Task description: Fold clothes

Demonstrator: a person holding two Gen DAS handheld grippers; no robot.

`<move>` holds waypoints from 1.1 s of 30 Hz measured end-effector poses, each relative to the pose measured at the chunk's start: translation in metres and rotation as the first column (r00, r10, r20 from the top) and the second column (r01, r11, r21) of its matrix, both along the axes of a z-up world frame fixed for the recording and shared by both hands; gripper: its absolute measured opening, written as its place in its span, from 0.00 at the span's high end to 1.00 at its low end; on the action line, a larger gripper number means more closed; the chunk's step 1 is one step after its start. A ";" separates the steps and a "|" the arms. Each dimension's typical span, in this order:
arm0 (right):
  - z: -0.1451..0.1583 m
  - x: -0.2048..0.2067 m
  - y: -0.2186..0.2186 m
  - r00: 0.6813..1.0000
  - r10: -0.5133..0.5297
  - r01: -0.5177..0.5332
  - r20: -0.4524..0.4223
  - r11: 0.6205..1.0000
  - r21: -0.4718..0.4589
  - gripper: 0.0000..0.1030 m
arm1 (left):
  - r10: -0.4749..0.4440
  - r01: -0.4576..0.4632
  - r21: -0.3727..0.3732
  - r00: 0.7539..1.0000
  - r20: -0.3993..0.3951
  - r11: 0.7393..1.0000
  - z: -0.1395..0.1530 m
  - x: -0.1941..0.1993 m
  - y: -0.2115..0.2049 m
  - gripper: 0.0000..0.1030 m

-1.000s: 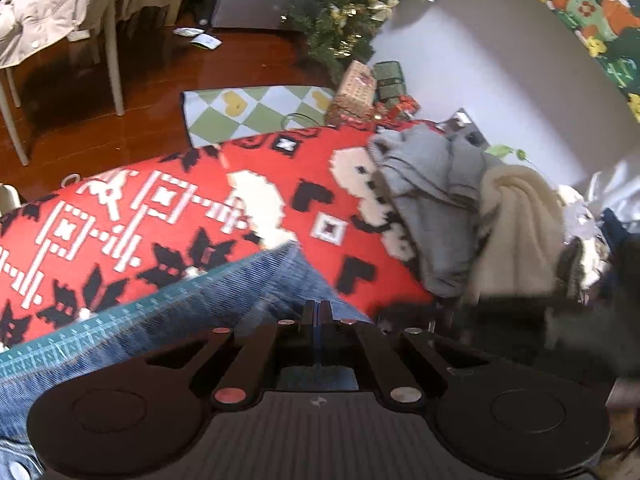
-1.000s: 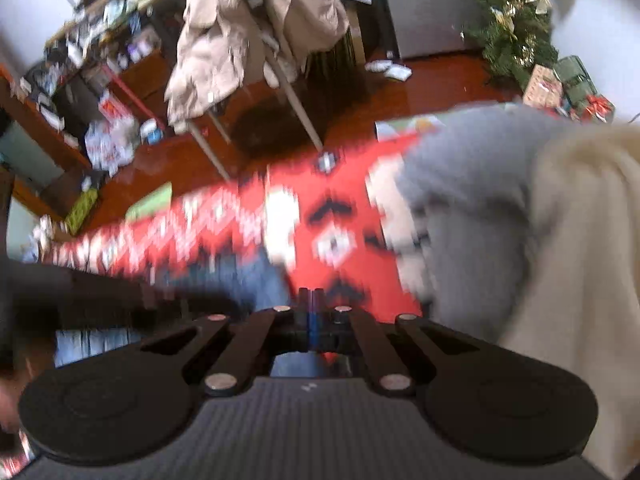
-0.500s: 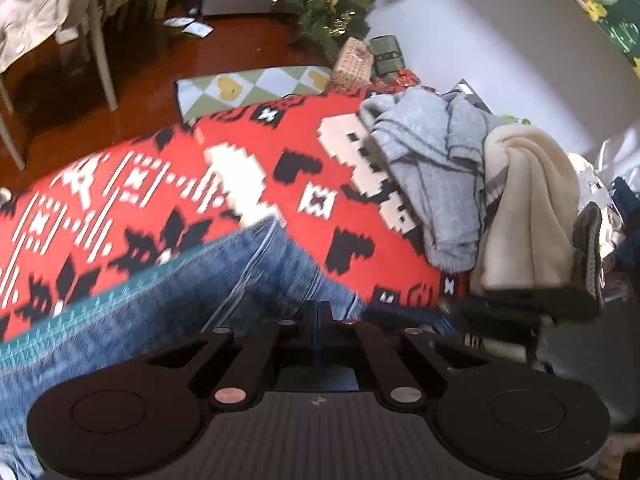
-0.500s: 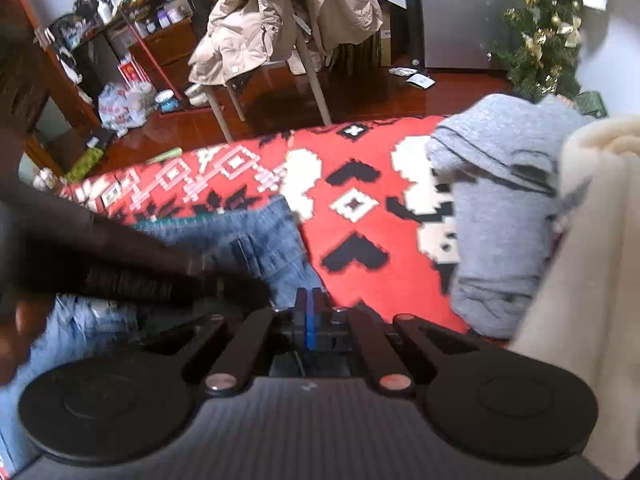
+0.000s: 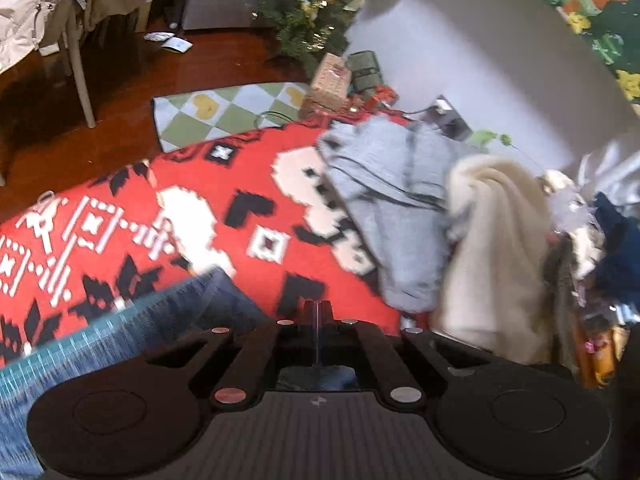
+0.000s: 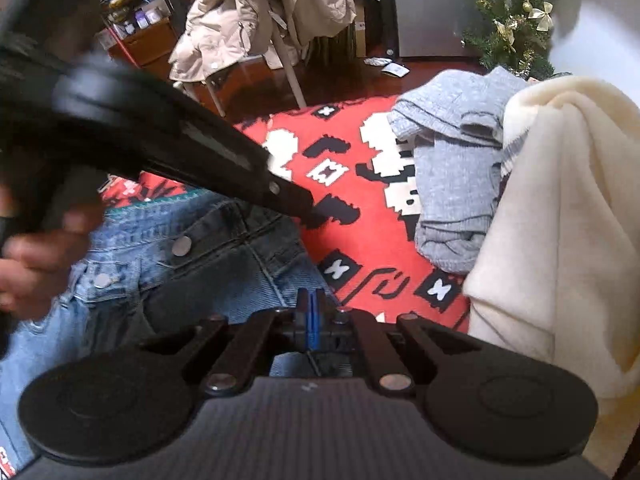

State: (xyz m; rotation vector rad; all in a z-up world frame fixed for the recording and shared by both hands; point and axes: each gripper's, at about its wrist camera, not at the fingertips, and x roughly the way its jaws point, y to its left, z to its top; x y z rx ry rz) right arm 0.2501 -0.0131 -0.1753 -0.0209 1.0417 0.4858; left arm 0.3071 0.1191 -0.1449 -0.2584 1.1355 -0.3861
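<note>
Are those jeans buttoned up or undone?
Undone, it seems: the jeans have their waistband flaps lying apart, both metal buttons bare.

My two wrist cameras both look steeply down, close over the red blanket (image 5: pixel 248 200). Both catch the grey sweater (image 6: pixel 452 184) on it and the jeans (image 6: pixel 224 264) nearest me.

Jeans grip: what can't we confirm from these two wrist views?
- Left wrist: left gripper fingertips meet, but its own body hides any contact with the jeans; denim blurred.
- Right wrist: right gripper shut; whether fabric is pinched is hidden behind the fingers.
- Right wrist: jeans cut off by the left edge; legs unseen.
- Both: the grey sweater is crumpled, shape unreadable.
</note>
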 end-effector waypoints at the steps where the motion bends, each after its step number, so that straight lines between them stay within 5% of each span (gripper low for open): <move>1: -0.002 -0.001 -0.002 1.000 -0.004 0.004 -0.014 1.000 -0.013 1.00 | -0.031 0.031 0.000 1.000 -0.003 1.000 0.002 -0.007 -0.004 1.00; 10: 0.000 -0.050 -0.054 0.998 -0.045 0.040 -0.053 0.994 -0.105 1.00 | -0.214 0.217 0.046 0.974 -0.072 0.975 -0.021 -0.049 -0.043 1.00; 24: 0.007 -0.096 -0.105 0.988 -0.103 0.079 -0.115 0.977 -0.196 0.97 | -0.281 0.286 0.040 0.955 -0.098 0.957 -0.022 -0.088 -0.083 1.00; 33: 0.013 -0.099 -0.093 0.994 -0.058 0.044 -0.091 0.987 -0.154 0.96 | -0.315 0.320 0.020 0.942 -0.116 0.947 -0.029 -0.129 -0.111 0.99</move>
